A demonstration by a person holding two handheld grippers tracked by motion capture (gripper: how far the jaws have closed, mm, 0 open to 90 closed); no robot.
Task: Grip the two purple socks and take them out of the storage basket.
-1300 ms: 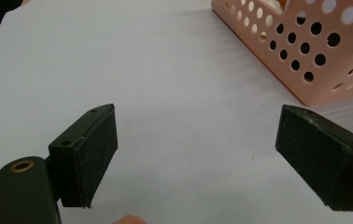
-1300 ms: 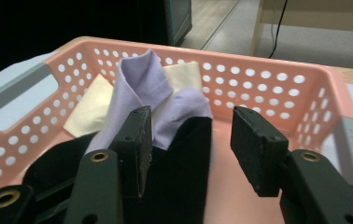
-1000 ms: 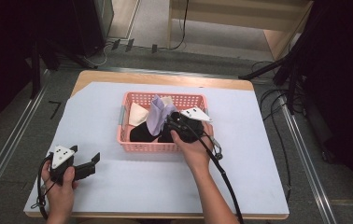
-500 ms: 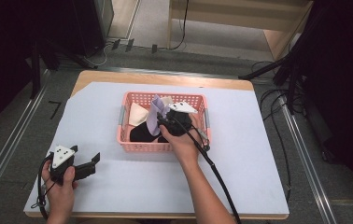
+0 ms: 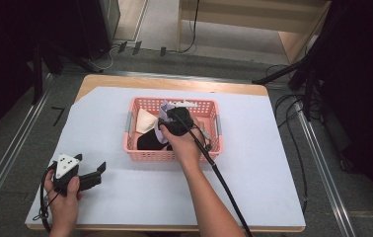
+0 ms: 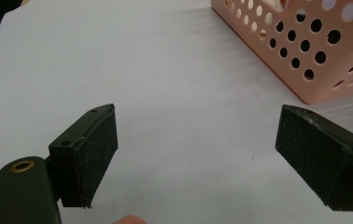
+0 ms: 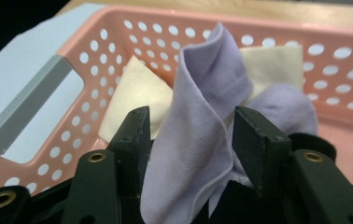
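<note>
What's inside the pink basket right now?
Inside the pink basket: a lilac cloth standing up between the right gripper jaws, a cream cloth toward the left wall, and a black cloth lower down. The hand and gripper cover the rest.

- The left gripper (image 5: 88, 177), at lower left of the high view, was black with a grey three-cornered plate on top and a black cable looping beneath.
- Its fingers (image 6: 90, 156) were flat black pads on screwed mounts.
- The right gripper (image 7: 191, 154) showed brass-ringed screw holes; both forearms were bare, unsleeved.
</note>
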